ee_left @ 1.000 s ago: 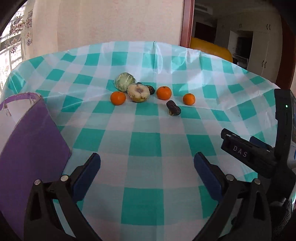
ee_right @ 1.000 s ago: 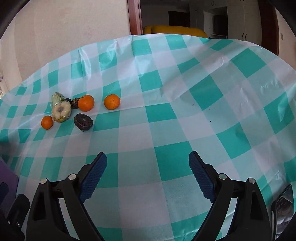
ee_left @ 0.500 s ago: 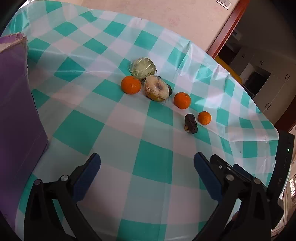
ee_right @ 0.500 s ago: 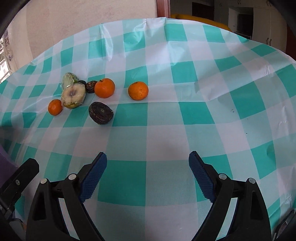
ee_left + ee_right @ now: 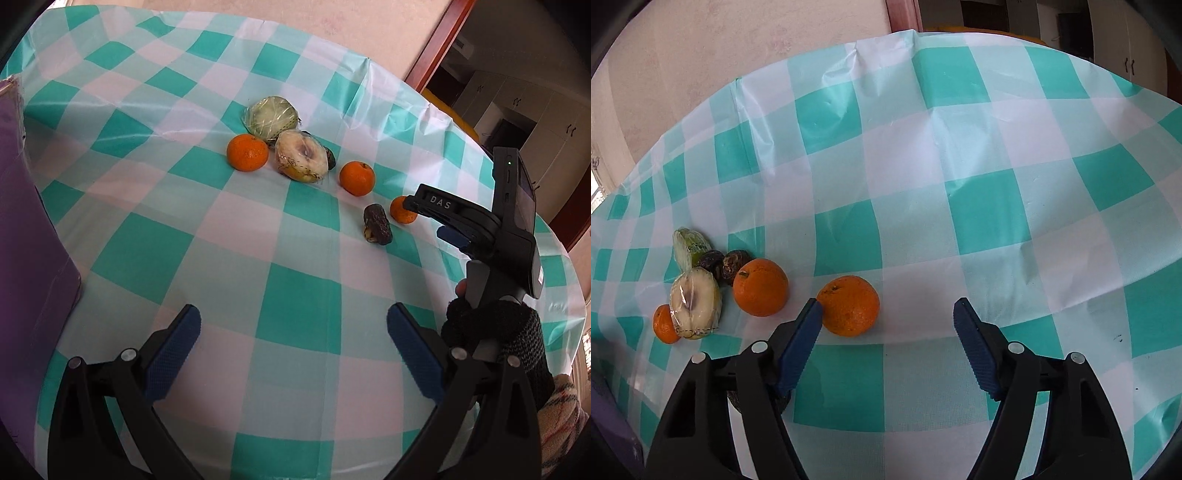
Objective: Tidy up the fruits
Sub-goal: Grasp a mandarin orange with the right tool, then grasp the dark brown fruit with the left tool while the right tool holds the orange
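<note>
The worktop (image 5: 303,295), covered in a teal-and-white checked cloth, has a purple box (image 5: 26,229) at its left edge. Both claws are released and hold nothing: the left claw (image 5: 293,341) hovers over bare cloth well short of the fruit, while the right claw (image 5: 888,325) hangs low with its left finger tip just beside an orange (image 5: 848,305). Near the middle lie 2 wrapped fruits (image 5: 301,157), 3 oranges in all, and a dark shrivelled fruit (image 5: 376,224).
</note>
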Demonstrator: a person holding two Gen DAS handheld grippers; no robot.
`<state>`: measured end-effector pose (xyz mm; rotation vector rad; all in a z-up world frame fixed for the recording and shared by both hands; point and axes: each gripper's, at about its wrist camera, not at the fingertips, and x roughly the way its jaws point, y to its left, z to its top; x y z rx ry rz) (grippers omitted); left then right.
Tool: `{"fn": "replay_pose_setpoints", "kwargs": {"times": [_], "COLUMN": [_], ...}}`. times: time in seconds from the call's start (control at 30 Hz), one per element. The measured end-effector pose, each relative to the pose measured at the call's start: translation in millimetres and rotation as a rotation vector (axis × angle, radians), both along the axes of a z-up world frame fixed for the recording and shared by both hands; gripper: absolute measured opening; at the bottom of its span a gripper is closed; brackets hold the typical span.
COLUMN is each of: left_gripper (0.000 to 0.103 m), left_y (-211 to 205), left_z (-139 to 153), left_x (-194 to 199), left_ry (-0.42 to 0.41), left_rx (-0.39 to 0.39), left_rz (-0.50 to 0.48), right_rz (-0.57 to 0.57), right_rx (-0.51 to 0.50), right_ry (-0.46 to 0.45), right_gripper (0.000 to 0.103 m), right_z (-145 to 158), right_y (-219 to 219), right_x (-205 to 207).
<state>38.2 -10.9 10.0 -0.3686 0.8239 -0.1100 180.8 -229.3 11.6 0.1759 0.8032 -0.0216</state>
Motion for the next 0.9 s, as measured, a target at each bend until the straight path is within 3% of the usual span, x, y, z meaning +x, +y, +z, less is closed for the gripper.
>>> {"fn": "replay_pose_setpoints", "kwargs": {"times": [0.13, 0.3, 0.37, 0.6, 0.7, 0.77, 0.9], "left_gripper": [0.101, 0.101, 0.101, 0.101, 0.101, 0.101, 0.085], "left_y": [-5, -12, -17, -43, -58, -72, -95], "left_z": [0, 2, 2, 3, 3, 5, 2], "left_x": [0, -1, 1, 36, 63, 80, 112], "left_ry": [0.006, 0.005, 0.012, 0.016, 0.026, 0.023, 0.055], "left_rx": [0.028, 0.060, 0.080, 0.115, 0.138, 0.197, 0.322], "left_rz": [-0.008, -0.023, -0.030, -0.062, -0.050, -0.056, -0.092], "right_rz": [0.079, 0.170, 0.198, 0.132, 0.092, 0.085, 0.066], "right_rx": [-0.067, -0.121, -0.064, 0.241, 0.281, 0.286, 0.324], "right_ry": [0.055, 0.065, 0.059, 0.012, -0.018, -0.044, -0.082], "right_gripper": [0.068, 0.047, 0.036, 0.035, 0.035, 0.035, 0.035], "right_z": [-5, -6, -6, -9, -7, -4, -2], "right_y": [22, 42, 38, -15, -27, -29, -40], "right_x": [20, 24, 24, 16, 7, 3, -2]}}
